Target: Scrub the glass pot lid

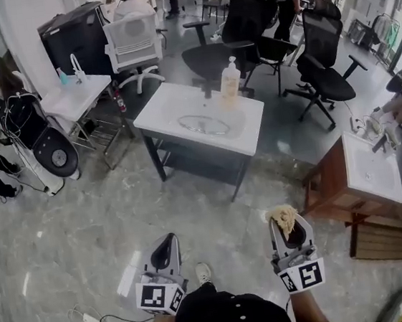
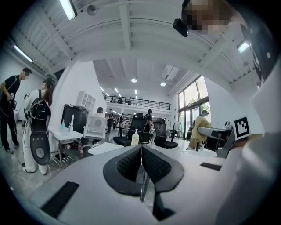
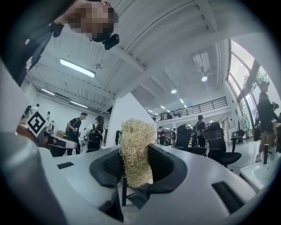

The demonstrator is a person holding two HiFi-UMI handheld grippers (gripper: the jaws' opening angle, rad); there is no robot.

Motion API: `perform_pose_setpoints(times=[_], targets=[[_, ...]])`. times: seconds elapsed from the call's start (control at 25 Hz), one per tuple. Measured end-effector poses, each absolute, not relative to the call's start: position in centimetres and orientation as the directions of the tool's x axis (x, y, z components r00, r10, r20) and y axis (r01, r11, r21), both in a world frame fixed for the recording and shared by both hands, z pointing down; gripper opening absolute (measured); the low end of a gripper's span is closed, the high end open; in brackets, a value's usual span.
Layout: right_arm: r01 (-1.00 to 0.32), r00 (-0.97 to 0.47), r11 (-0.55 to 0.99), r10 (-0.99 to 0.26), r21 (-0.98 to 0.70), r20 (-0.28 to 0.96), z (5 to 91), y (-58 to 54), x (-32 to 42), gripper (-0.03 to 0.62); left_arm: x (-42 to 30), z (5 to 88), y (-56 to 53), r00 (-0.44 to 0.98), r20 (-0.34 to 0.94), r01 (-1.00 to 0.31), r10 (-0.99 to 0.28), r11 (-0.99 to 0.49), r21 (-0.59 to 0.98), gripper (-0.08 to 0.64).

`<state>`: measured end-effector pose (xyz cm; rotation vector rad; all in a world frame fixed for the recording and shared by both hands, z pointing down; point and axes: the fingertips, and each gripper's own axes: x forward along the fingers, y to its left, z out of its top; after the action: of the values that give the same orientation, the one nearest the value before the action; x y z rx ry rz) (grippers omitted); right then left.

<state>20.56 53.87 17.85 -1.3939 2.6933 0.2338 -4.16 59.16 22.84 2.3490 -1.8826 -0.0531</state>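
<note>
A glass pot lid (image 1: 203,124) lies flat on a white table (image 1: 166,108) ahead of me, next to a pump bottle of soap (image 1: 229,81). Both grippers hang near my body, well short of that table. My left gripper (image 1: 163,250) is shut, its black pads (image 2: 131,163) pressed together with nothing between them. My right gripper (image 1: 289,227) is shut on a tan loofah scrubber (image 1: 285,218); in the right gripper view the scrubber (image 3: 136,149) sticks up between the jaws. The soap bottle (image 2: 135,138) and table show far off in the left gripper view.
Black office chairs (image 1: 323,63) stand behind the table, and a white chair (image 1: 133,45) stands at the back left. A person with a backpack rig (image 1: 16,120) is at the left. A wooden stand with a white sink top (image 1: 365,174) is at my right. A cable and power strip (image 1: 93,321) lie on the floor.
</note>
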Motion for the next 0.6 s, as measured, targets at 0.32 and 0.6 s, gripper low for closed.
perform_pose_setpoints(times=[0.32,0.6], targets=[[-0.832,-0.555,0.549,-0.812,0.086,-0.180,17.9,47.0,16.4,0.146,-8.6,23.5,52.5,0.246,0.056,-0.964,-0.968,-0.238,0.118,0.026],[-0.847,-0.531,0.525,-0.830,0.084,-0.168,18.3,43.4,14.7,0.146,-9.9,24.3,48.3,0.277,0.085,-0.957,-0.957,-0.268,0.108,0.026]])
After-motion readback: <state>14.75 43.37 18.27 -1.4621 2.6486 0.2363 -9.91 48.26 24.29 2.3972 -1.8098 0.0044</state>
